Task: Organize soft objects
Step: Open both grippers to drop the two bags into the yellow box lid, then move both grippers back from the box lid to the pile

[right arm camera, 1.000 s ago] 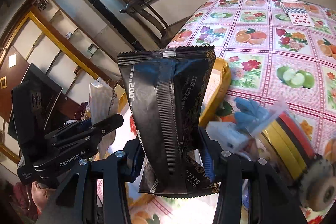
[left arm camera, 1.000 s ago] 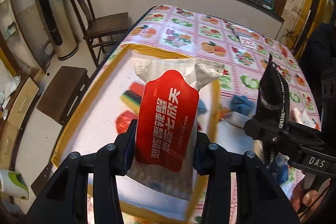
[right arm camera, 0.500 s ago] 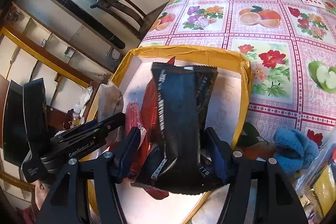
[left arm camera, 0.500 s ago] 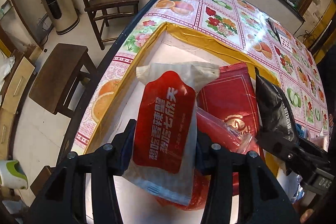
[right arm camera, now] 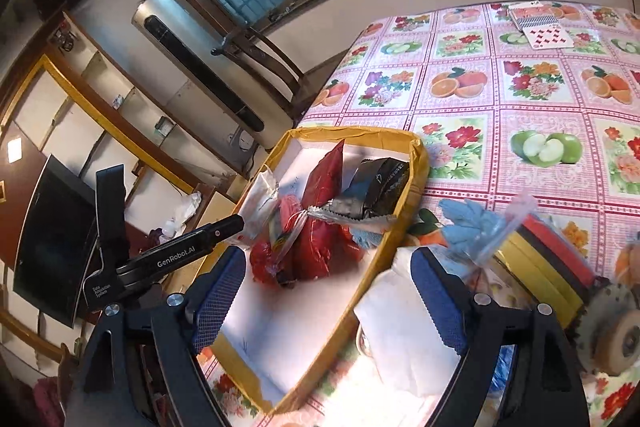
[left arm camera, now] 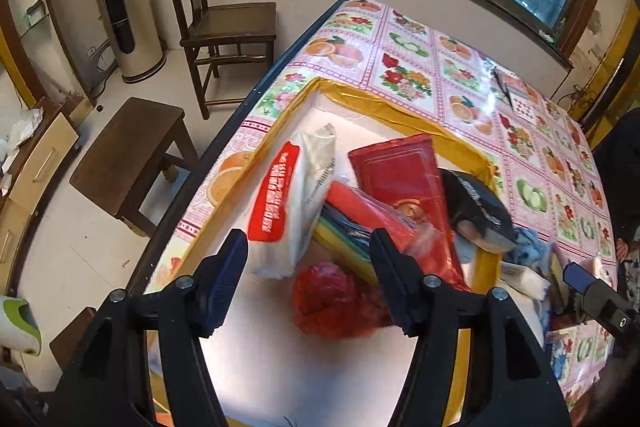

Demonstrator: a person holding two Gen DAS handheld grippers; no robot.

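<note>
Table (left arm camera: 404,75) under a fruit-and-flower oilcloth fills both views and carries everything you are sorting. Next in size, the yellow-taped box (left arm camera: 384,105) sits at the table's near-left corner, its white floor half bare, which leaves you room for more packs. Inside it, the red foil pouch (left arm camera: 400,179) lies flat along the far side; the white wet-wipe pack with a red label (left arm camera: 288,203) leans across the coloured sponges (left arm camera: 344,231), tilted, not flat. The black snack bag (left arm camera: 476,203) rests against the right wall of the box, partly over the rim, so judge it loosely seated. A crumpled red plastic bag (left arm camera: 332,295) lies on the floor of the box in front of them.

Outside the box, just beside its right wall, a blue cloth (right arm camera: 468,223), a bagged stack of sponges (right arm camera: 544,259) and a white tissue pack (right arm camera: 404,339) are not yet put away.

Your left gripper (left arm camera: 308,279) hangs above the box with its jaws wide apart and nothing between them. Your right gripper (right arm camera: 324,303) is likewise spread and empty, straddling the box's near rim, well placed for the tissue pack next
</note>
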